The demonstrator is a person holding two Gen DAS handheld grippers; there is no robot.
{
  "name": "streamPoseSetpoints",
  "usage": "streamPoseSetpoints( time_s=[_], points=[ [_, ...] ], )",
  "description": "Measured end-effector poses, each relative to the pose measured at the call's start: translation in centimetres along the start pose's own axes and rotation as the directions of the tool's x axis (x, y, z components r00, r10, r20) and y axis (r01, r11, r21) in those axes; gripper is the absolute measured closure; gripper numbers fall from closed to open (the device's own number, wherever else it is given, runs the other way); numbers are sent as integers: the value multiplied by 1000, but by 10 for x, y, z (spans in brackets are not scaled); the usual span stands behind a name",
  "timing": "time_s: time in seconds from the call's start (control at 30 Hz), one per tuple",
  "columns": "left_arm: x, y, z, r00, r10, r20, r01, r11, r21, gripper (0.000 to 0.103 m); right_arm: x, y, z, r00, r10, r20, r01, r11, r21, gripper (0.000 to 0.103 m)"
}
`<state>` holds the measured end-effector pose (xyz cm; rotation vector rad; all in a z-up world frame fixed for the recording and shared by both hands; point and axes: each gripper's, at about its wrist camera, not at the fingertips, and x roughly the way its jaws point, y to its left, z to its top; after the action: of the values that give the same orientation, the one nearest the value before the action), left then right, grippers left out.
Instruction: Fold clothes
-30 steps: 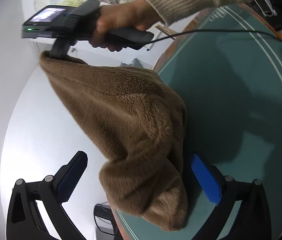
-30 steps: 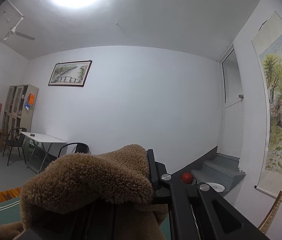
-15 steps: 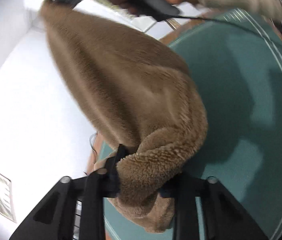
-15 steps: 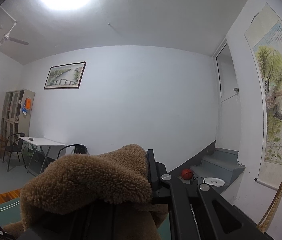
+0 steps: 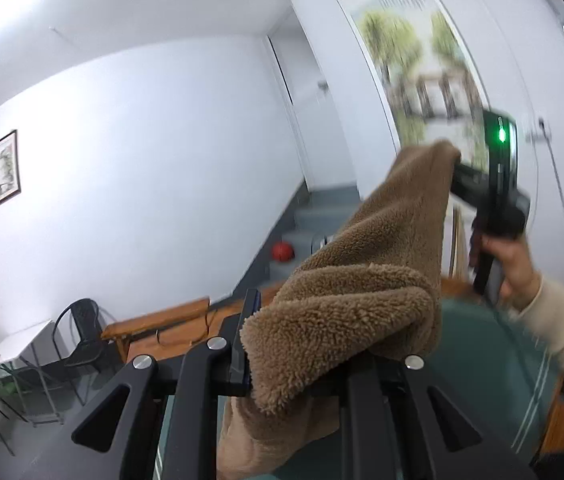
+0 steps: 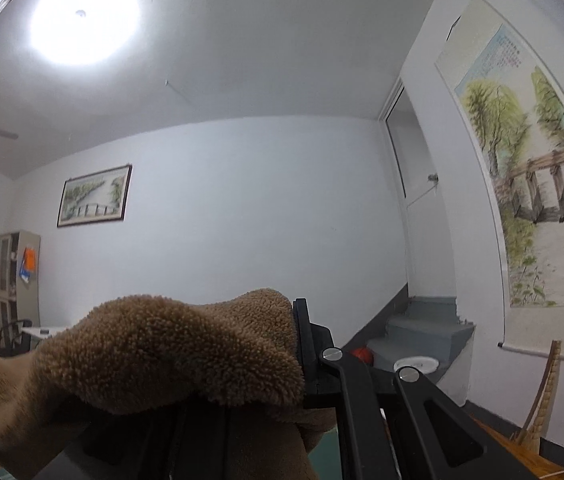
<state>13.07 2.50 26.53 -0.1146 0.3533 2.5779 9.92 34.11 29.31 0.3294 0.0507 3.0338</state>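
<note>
Fleece garment [image 5: 354,312] is off the green tabletop [image 5: 482,344], pinched at both ends: left hand-held gripper [image 5: 294,344] is closing on one bunch, right hand-held gripper [image 6: 241,364] is clenched on another. Looks like the lift-and-spread step; next, pull apart and lay flat.

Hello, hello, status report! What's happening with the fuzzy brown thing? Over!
Left hand-held gripper closing on brown fleece. Right hand-held gripper shut on its other end. Fleece held off the green table. Nothing in the way.
</note>
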Motion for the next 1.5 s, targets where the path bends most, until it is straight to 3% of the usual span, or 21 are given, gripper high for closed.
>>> streamPoseSetpoints(
  time_s=[0.2, 0.37, 0.43, 0.47, 0.53, 0.57, 0.6, 0.7, 0.83, 0.97, 1.1, 1.2, 1.3, 1.4, 1.43, 1.5],
  points=[
    [-31, 7, 15, 992, -78, 100, 92, 986, -140, 83, -20, 13, 73, 986, -5, 166, 5, 1000, 3, 95],
    [-40, 1, 7, 969, -197, 151, 232, 936, -265, 82, -42, 44, 131, 960, 12, 281, -1, 999, -38, 95],
    [-49, -3, 0, 956, -248, 159, 284, 918, -278, 76, -52, 62, 147, 949, 20, 315, 2, 998, -70, 95],
    [-53, -8, -3, 951, -267, 158, 302, 913, -274, 71, -57, 72, 153, 944, 25, 329, 5, 996, -90, 95],
    [-58, -21, -12, 946, -286, 153, 317, 917, -244, 37, -67, 90, 158, 936, 36, 349, 9, 992, -127, 95],
    [-63, -26, -19, 943, -296, 153, 325, 919, -223, 15, -69, 95, 158, 935, 47, 351, 1, 991, -136, 95],
    [-68, -29, -24, 939, -307, 153, 333, 921, -201, 10, -72, 101, 157, 934, 60, 351, -10, 990, -143, 95],
    [-82, -36, -33, 930, -333, 153, 353, 926, -135, 7, -79, 110, 152, 935, 70, 348, -17, 988, -153, 95],
    [-96, -32, -29, 933, -317, 173, 334, 939, -80, 1, -86, 114, 144, 939, 79, 335, -30, 988, -149, 95],
    [-91, -21, -26, 926, -349, 147, 360, 931, -63, 1, -95, 114, 140, 934, 78, 348, -29, 989, -145, 95],
    [-69, -3, -21, 903, -412, 126, 422, 903, -74, 1, -117, 105, 140, 903, 66, 425, -16, 993, -120, 95],
    [-53, 7, -18, 892, -436, 117, 445, 892, -73, 1, -139, 97, 139, 867, 58, 495, -11, 995, -97, 95],
    [-24, 4, -17, 865, -499, 64, 503, 860, -93, 1, -146, 93, 141, 862, 53, 504, -7, 996, -93, 95],
    [-8, -11, -27, 807, -590, 4, 587, 803, -102, 1, -142, 89, 139, 879, 39, 474, 10, 995, -100, 95],
    [-6, -22, -31, 785, -620, -15, 616, 783, -86, 1, -137, 86, 138, 890, 31, 456, 17, 995, -101, 95],
    [-14, -44, -40, 757, -652, -39, 652, 758, -13, 1, -128, 78, 134, 908, 17, 418, 24, 995, -93, 95]
  ],
)
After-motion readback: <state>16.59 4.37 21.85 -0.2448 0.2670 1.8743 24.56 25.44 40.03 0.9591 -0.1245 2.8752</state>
